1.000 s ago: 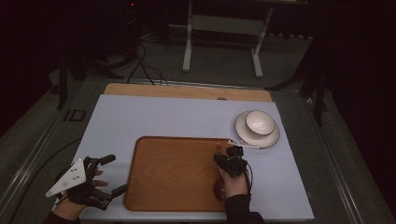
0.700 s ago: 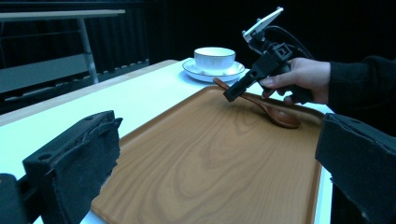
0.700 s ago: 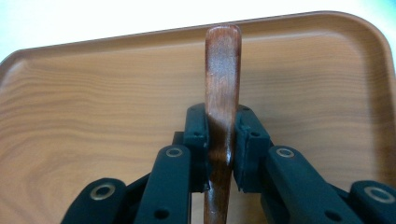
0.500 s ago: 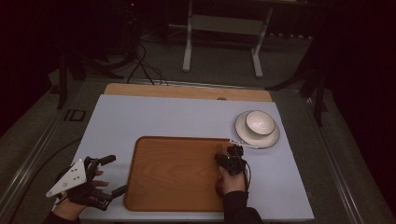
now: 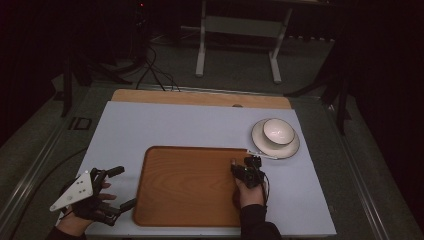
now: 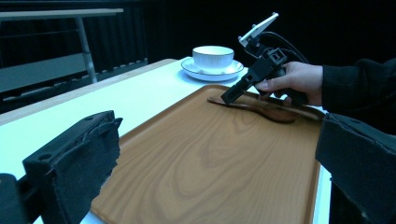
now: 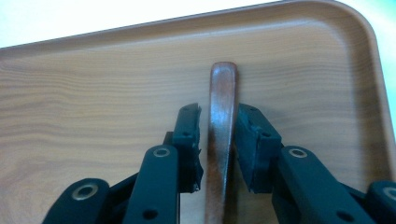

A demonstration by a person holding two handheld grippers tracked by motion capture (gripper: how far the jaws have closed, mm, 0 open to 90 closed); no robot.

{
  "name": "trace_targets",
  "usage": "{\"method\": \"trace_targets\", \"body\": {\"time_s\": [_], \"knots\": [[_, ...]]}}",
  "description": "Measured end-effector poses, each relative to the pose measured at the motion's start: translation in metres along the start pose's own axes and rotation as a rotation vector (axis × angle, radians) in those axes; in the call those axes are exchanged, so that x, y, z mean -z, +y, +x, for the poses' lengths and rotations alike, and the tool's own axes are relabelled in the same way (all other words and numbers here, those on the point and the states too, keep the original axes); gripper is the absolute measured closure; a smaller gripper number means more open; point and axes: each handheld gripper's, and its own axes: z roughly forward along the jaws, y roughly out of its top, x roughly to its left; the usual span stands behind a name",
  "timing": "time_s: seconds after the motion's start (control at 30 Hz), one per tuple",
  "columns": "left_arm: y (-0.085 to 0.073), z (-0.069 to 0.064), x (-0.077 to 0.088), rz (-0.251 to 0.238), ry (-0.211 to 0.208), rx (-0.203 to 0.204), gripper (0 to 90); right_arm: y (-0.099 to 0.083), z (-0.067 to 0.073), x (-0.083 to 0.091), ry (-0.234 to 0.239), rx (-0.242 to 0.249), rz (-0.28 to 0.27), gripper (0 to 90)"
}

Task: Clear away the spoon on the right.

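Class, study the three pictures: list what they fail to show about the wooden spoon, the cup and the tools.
1. Wooden spoon: its bowl end is cut off by the bottom edge of the right gripper view; in the high view the hand covers it.
2. Right tool: its jaws flank the handle, but contact with it is too close to judge.
3. Cup on the saucer: its contents are hidden by its wall in the left gripper view, too small in the high view.

We see a table (image 5: 150,97) with a pale sheet (image 5: 175,127) over it. On the sheet lie a wooden tray (image 5: 190,187) and, near its far right corner, a saucer (image 5: 291,148) holding a white bowl (image 5: 278,130).
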Motion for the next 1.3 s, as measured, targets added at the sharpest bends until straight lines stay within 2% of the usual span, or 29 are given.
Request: {"method": "trace_targets", "body": {"time_s": [0.27,0.47,0.57,0.63,0.7,0.77,0.97,1.1,1.3], "knots": [[0.0,0.0,0.0,0.002,-0.001,0.001,0.0,0.003,0.001,0.006,-0.007,0.018,-0.005,66.0],[0.0,0.0,0.0,0.003,-0.003,0.0,0.0,0.007,0.002,0.011,0.004,0.072,0.004,46.5],[0.0,0.0,0.0,0.003,-0.001,0.002,0.0,0.008,0.001,0.014,0.034,0.08,0.009,35.8],[0.0,0.0,0.0,0.003,-0.001,0.002,0.0,0.01,0.001,0.017,0.069,0.066,0.001,29.8],[0.0,0.0,0.0,0.002,-0.001,0.002,0.0,0.011,0.001,0.019,0.105,0.093,0.014,24.5],[0.0,0.0,0.0,0.001,-0.001,0.002,0.0,0.012,0.003,0.023,0.113,0.126,0.019,23.1],[0.0,0.0,0.0,0.003,-0.003,0.006,0.0,0.017,0.002,0.035,0.14,0.174,-0.001,20.0],[-0.001,0.0,0.0,0.003,-0.004,0.006,0.0,0.019,0.0,0.041,0.176,0.221,0.004,14.4],[0.0,0.0,-0.001,0.005,-0.002,0.006,0.0,0.022,-0.007,0.054,0.198,0.263,-0.011,14.1]]}}
